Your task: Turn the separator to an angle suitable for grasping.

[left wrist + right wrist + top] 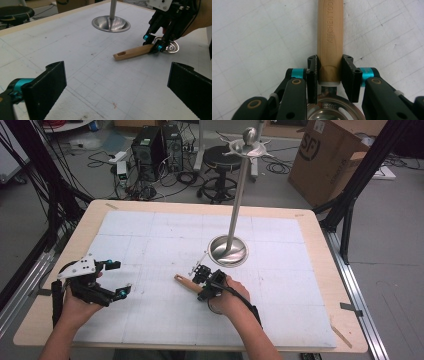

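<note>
Lying flat, wooden handle point(186, 282) points left, away from stand point(229, 251).

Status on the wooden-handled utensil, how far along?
Done: right hand-held gripper has closed on the wooden handle near its metal end. In hand: utensil lies on the mat, not lifted. Left: probably hanging it on the metal stand. Left hand-held gripper is open, idle.

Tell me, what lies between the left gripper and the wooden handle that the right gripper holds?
Nothing but bare white mat. The left gripper view shows it best: beyond the open left gripper, the gridded surface runs unbroken up to the wooden handle.
</note>
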### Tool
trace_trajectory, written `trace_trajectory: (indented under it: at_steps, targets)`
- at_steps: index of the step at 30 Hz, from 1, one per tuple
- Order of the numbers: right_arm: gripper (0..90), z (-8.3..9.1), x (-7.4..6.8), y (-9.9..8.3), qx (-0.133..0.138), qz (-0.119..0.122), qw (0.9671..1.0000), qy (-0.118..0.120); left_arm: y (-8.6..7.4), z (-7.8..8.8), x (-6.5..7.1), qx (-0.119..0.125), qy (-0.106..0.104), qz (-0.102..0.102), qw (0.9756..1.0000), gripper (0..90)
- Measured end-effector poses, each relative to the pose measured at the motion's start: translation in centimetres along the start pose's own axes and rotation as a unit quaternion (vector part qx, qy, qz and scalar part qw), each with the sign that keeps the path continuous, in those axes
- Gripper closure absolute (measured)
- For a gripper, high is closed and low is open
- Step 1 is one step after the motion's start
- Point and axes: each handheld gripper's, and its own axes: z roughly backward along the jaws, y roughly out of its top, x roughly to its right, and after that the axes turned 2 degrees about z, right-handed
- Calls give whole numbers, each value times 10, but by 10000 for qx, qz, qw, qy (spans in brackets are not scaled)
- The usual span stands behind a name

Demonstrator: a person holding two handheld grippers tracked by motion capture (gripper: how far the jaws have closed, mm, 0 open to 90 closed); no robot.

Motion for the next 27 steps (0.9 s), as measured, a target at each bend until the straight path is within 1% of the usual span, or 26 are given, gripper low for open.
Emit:
trace_trajectory:
  at_steps: [1, 2, 3, 4, 5, 6, 7, 8, 9, 11, 12, 15, 19, 20, 22, 23, 24, 25, 26, 27]
  targets:
    - [686, 1, 1, -2, 59, -20, 10000, -20, 0, 0, 0, -4, -9, -7, 10000, 28]
    - [686, 1, 1, -2, 59, -20, 10000, -20, 0, 0, 0, -3, -5, -4, 10000, 28]
    - [686, 3, 3, -5, 215, -21, 9998, -48, 0, 0, 0, -7, -10, 1, 10000, 28]
    - [686, 6, 4, -7, 293, -55, 9995, -50, 0, 0, 0, -7, -10, 1, 10000, 28]
    - [686, 6, 4, -7, 293, -55, 9995, -50, 0, 0, 0, -13, -6, 2, 10000, 28]
    - [686, 8, 5, -8, 365, -79, 9993, -52, 0, -1, 0, -12, -11, 9, 10000, 28]
    - [685, 10, 6, -10, 455, -88, 9989, -18, 0, -1, 0, -21, 0, 7, 10000, 28]
    - [685, 15, 8, -12, 611, -110, 9981, 24, 0, -1, -1, -22, -2, 0, 10000, 27]
    - [685, 17, 8, -13, 718, -180, 9972, 91, 0, -1, 0, -28, 1, 2, 10000, 28]
    - [685, 19, 9, -13, 748, -142, 9971, 59, 0, -1, 0, -30, -5, 0, 10000, 28]
    - [685, 21, 9, -14, 835, -165, 9963, 119, 0, -1, 0, -26, -1, 8, 10000, 28]
    - [685, 23, 9, -15, 940, -138, 9954, 136, 0, -1, 0, -21, -5, 10, 10000, 27]
    - [685, 25, 9, -15, 1001, -126, 9948, 137, 0, -1, 0, -12, -16, 7, 10000, 28]
    - [685, 27, 9, -15, 1078, -171, 9939, 182, 0, -1, 0, -13, -15, 6, 10000, 28]
    - [685, 28, 9, -16, 1121, -169, 9934, 195, 0, 0, 0, -20, -12, 4, 10000, 28]
    - [685, 30, 10, -17, 1208, -201, 9922, 232, 0, 0, 0, -17, -16, 6, 10000, 28]
    - [685, 30, 10, -17, 1208, -201, 9922, 232, 0, 0, 0, -13, -12, 8, 10000, 28]
    - [685, 31, 11, -17, 1262, -210, 9914, 269, 0, 0, 0, -10, -13, 9, 10000, 28]
    - [685, 33, 12, -18, 1371, -239, 9898, 298, 0, 0, 0, -9, -13, 8, 10000, 28]
    - [685, 33, 12, -18, 1371, -239, 9898, 298, 0, 0, -1, -6, -9, 6, 10000, 28]
